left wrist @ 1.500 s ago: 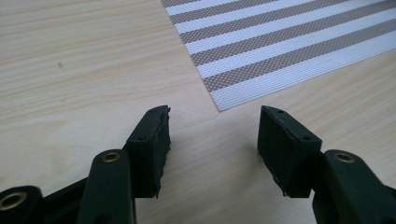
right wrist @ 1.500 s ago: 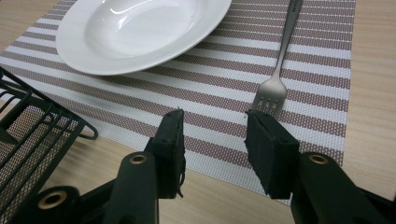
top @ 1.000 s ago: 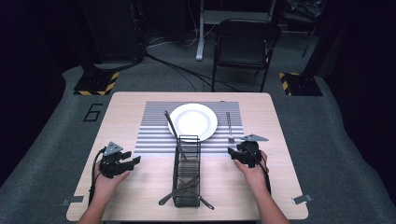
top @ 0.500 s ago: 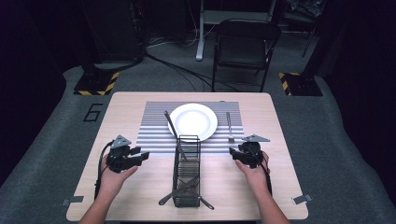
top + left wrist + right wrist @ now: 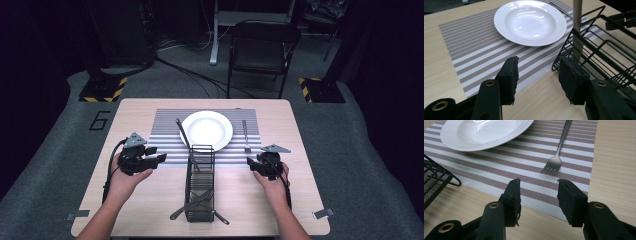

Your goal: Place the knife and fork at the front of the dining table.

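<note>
A white plate [image 5: 206,129] lies on a striped placemat [image 5: 167,127], with a fork [image 5: 246,135] on the mat to its right. In front of the plate stands a black wire basket [image 5: 200,182]; a knife [image 5: 182,134] leans out of its far end and more cutlery [image 5: 197,202] lies at its near end. My left gripper [image 5: 159,156] hovers left of the basket, open with nothing between its pads [image 5: 510,75]; ahead of it are the plate [image 5: 530,21], basket [image 5: 599,50] and knife [image 5: 577,30]. My right gripper [image 5: 252,163] sits right of the basket, open [image 5: 539,197], just short of the fork's tines [image 5: 551,167].
The basket's corner [image 5: 436,177] stands close to the left of the right gripper. The plate's rim [image 5: 484,143] lies beyond it. Bare wood table [image 5: 280,200] spreads on both sides of the basket. A folding chair [image 5: 262,50] stands behind the table's far edge.
My left gripper has risen off the table and moved right, toward the basket. The right gripper has stayed where it was.
</note>
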